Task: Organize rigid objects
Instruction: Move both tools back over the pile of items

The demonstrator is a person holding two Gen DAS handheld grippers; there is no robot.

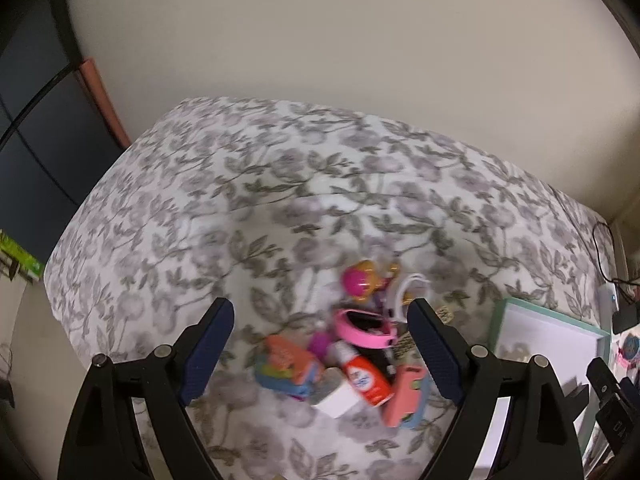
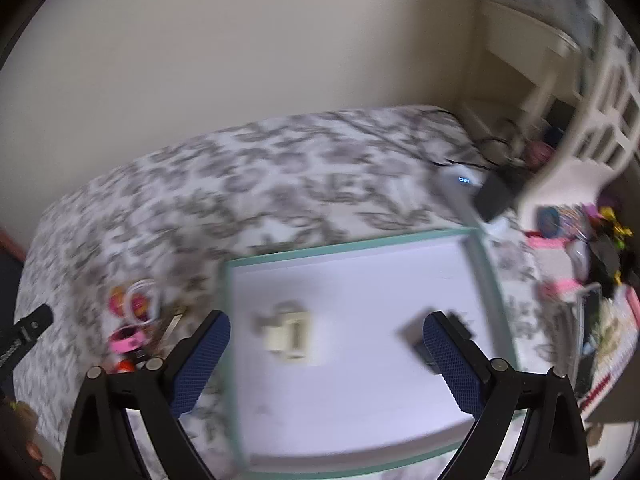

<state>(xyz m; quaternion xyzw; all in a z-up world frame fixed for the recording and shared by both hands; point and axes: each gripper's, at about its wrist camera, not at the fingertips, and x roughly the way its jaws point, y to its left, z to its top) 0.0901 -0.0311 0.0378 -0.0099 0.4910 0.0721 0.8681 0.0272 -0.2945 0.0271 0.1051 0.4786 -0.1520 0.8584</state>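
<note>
Both grippers open over floral bed (image 1: 200,200), nothing held
L gripper (image 1: 320,344) w/ jaws wide above toy pile (image 1: 344,360); R gripper (image 2: 326,356) spread over tray (image 2: 352,248) (beige piece (image 2: 288,336) inside); pile at tray's 9 o'clock.

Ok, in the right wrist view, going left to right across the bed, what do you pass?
Pile of small toys → teal rim of the shallow white box → cream-coloured object inside it → dark object inside it → colourful clutter at the bed's edge.

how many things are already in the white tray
2: a cream blocky object left of centre in the green-rimmed white tray, and a dark object partly hidden behind the right claw's finger.
</note>
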